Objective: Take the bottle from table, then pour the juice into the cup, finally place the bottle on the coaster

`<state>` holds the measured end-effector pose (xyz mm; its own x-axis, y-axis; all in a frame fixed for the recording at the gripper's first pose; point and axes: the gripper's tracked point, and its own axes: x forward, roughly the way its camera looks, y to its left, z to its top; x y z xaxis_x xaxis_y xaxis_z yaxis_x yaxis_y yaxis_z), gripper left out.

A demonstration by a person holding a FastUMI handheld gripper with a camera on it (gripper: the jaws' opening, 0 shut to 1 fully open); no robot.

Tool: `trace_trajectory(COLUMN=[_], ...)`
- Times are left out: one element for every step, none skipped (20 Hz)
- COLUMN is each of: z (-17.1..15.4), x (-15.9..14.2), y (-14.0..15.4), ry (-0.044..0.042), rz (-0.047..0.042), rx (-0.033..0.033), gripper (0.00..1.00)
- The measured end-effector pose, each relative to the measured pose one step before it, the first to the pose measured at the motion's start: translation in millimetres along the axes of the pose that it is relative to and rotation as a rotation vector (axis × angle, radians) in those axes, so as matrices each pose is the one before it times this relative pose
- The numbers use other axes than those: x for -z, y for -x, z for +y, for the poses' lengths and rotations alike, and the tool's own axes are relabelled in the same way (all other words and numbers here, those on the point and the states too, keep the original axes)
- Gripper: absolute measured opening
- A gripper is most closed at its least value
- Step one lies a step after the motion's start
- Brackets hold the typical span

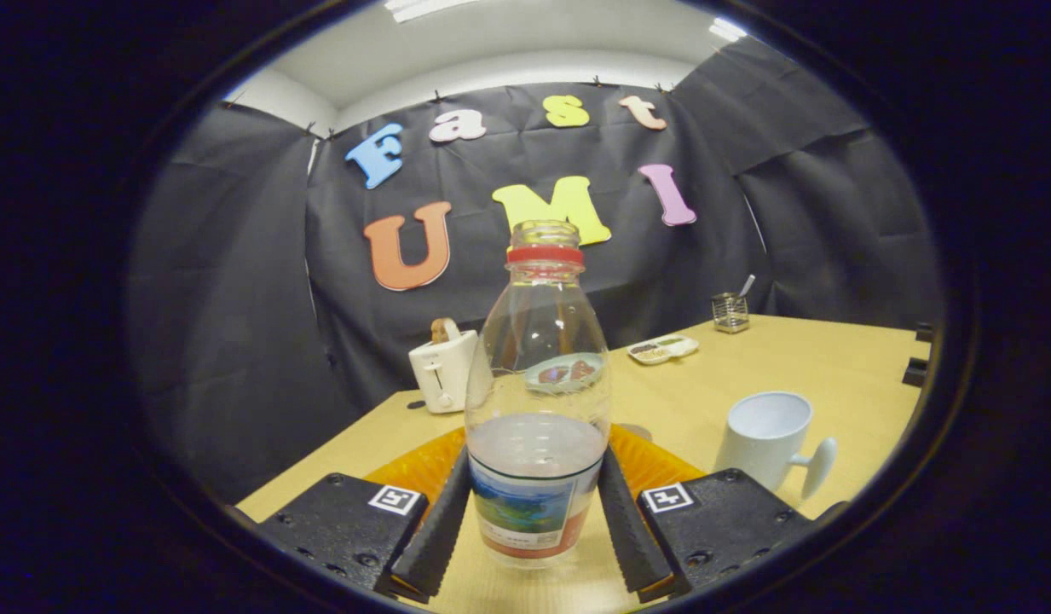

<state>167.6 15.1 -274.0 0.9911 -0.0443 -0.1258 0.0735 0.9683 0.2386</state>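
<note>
one bottle, one cup, one toaster, one coaster

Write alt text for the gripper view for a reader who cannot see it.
The gripper has both fingers pressed on the labelled base of an uncapped clear juice bottle, standing on a wooden table just before an orange coaster. A white cup stands beside it; a toaster and small dish sit beyond.

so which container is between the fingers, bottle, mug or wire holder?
The clear plastic bottle with the red neck ring; gripper fingers flank its label. White mug and wire holder stand beyond.
</note>
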Motion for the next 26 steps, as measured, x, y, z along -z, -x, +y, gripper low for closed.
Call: trace_trajectory(z=[0.46,1.58,0.96,1.37,-0.2,-0.61,1.37,2.08,2.39,1.05,-2.23,-2.16,-0.07,0.87,2.75,1.73,-0.05,1.81,2.5,4.22,3.19,2.86,-0.34,-1.82,1.77,1.65], x=[-3.02,-2.32,-1.55,-2.73,-1.51,-2.61,-0.25,-2.09,-3.88,-1.75,-2.81,-2.48,-1.28,-1.55,-1.45,-3.06,-2.68,0.2,1.18,3.0,1.69,1.39,-0.33,0.96,-2.94,-0.15], y=[1.62,0.99,1.18,0.71,0.61,-1.2,-0.42,-1.13,1.09,0.46,0.04,-0.87,-0.03,0.73,0.9,0.98,2.31,4.01,1.3,0.52,1.1,-1.72,-1.48,-0.78,-1.18,-2.51], ry=[-0.03829,-0.03962,-0.04415,-0.0486,-0.05154,-0.05371,-0.05324,-0.05526,-0.05739,-0.05634,-0.05705,-0.05703,-0.06709,-0.06755,-0.07027,-0.06446,-0.06253,-0.05922,-0.0496,-0.03378,-0.02136,-0.01125,-0.00906,-0.01854,-0.03185,-0.03526], rz=[0.0006,0.00421,0.00373,-0.00105,0.00243,0.00357,0.00671,0.00125,-0.00141,0.00088,-0.00093,0.00125,0.00102,-0.00227,-0.00433,-0.01016,-0.0067,-0.00468,0.00374,0.00687,0.00853,0.00622,0.00398,0.00275,0.00004,0.00534], rx=[-0.00698,-0.00872,-0.00722,-0.01073,-0.00143,-0.00162,-0.00937,-0.00986,-0.01507,-0.00927,-0.00079,0.00036,-0.00724,-0.01444,-0.0215,-0.00868,-0.00578,-0.00923,-0.00601,-0.00785,-0.00388,0.00192,0.00882,0.00393,0.00333,-0.00142], gripper=[0.8,0.8,0.8,0.8,0.79,0.79,0.79,0.78,0.78,0.78,0.78,0.78,0.78,0.78,0.78,0.78,0.78,0.77,0.77,0.77,0.77,0.77,0.78,0.78,0.78,0.77])
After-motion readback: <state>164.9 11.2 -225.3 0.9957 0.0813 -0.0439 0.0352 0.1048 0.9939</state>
